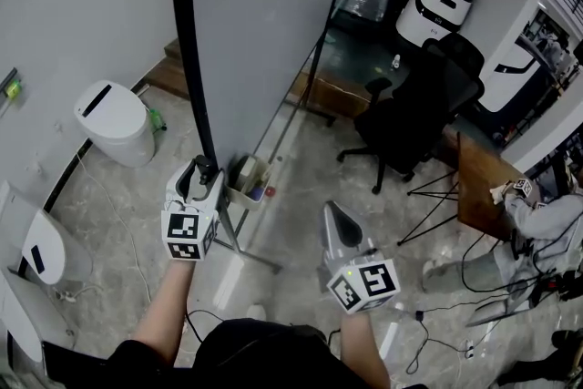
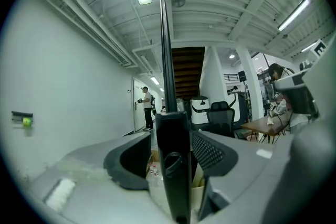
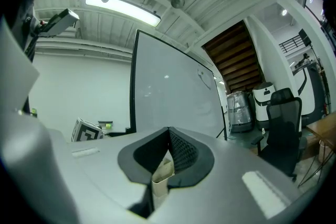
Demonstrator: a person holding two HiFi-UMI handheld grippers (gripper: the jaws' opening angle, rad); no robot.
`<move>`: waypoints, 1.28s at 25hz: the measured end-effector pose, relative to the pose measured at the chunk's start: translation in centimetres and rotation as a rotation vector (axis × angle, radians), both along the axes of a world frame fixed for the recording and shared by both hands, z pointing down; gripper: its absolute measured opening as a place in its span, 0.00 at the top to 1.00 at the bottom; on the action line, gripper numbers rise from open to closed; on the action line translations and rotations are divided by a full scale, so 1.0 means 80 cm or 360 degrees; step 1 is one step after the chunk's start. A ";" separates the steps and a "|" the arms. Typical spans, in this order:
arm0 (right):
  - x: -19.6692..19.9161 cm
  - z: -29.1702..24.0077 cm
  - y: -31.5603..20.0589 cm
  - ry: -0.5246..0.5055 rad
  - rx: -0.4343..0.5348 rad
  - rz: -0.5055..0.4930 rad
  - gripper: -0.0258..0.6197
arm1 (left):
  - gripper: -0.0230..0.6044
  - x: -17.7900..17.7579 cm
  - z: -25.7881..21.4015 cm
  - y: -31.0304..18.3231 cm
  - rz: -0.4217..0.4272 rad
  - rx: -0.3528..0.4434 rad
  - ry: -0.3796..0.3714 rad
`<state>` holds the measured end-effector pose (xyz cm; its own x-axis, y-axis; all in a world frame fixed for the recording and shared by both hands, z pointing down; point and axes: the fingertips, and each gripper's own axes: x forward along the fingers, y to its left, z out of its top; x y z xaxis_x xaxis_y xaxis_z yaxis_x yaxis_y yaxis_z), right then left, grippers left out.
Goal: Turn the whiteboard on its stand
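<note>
1. The whiteboard (image 1: 264, 23) stands upright on its stand (image 1: 255, 258) near the wall. Its black side edge (image 1: 189, 41) runs vertically and faces the person, while its face looks toward the office chair (image 1: 410, 123).
2. The left gripper (image 1: 202, 176) straddles that edge low down, jaws apart and not pressing. It is likely placed to swing the panel.
3. The right gripper (image 1: 342, 225) hangs apart from the board, jaws together, apparently empty.

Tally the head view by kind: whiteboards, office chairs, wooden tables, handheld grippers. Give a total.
Whiteboard: 1
Black office chair: 1
Wooden table: 1
Grippers: 2, the left gripper and the right gripper
Total: 5
</note>
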<state>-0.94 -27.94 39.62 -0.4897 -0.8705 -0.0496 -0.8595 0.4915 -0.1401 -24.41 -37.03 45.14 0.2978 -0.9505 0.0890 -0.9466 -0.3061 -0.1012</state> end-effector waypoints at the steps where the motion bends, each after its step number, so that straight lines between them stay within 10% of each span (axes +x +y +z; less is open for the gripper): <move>1: 0.001 0.001 0.001 0.0000 -0.0001 0.0005 0.95 | 0.57 0.001 0.001 -0.002 -0.0004 -0.0003 -0.0008; 32: 0.032 -0.005 0.004 0.0012 0.0003 0.0004 0.95 | 0.64 0.002 0.003 -0.008 -0.0059 -0.0103 0.0107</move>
